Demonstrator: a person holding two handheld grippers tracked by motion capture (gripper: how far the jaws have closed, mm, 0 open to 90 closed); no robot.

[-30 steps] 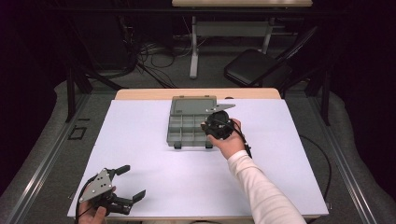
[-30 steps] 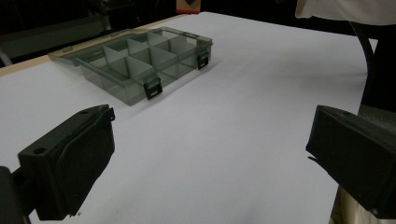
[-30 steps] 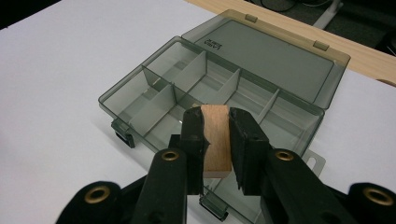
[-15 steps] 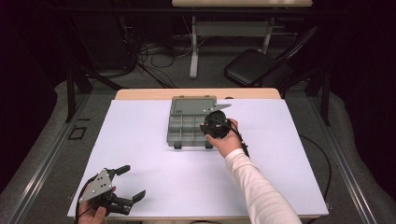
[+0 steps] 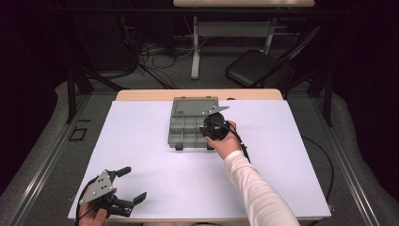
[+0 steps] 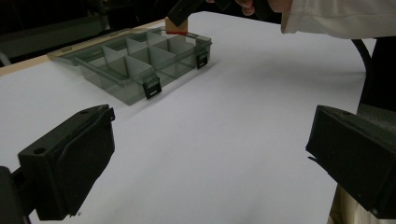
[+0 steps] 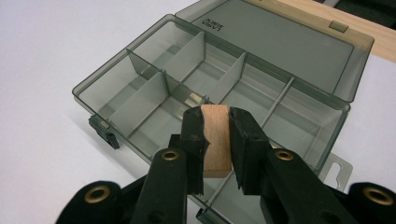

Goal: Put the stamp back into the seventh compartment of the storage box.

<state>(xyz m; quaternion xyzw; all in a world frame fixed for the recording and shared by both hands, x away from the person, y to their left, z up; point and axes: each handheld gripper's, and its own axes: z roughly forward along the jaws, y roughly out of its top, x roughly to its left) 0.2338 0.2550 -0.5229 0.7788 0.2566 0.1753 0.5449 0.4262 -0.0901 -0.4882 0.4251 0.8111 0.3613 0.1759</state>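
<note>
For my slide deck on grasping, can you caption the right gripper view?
Right gripper clamps a wooden block above the open, divided smoky-plastic organizer box on a white table.

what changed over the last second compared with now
The right tool, shut on the wooden block, eased slightly down toward the open compartment box and now holds the block just above its near right compartments. The block has not been let go. The left tool stayed open at the near left corner of the table, and the box did not shift.
</note>
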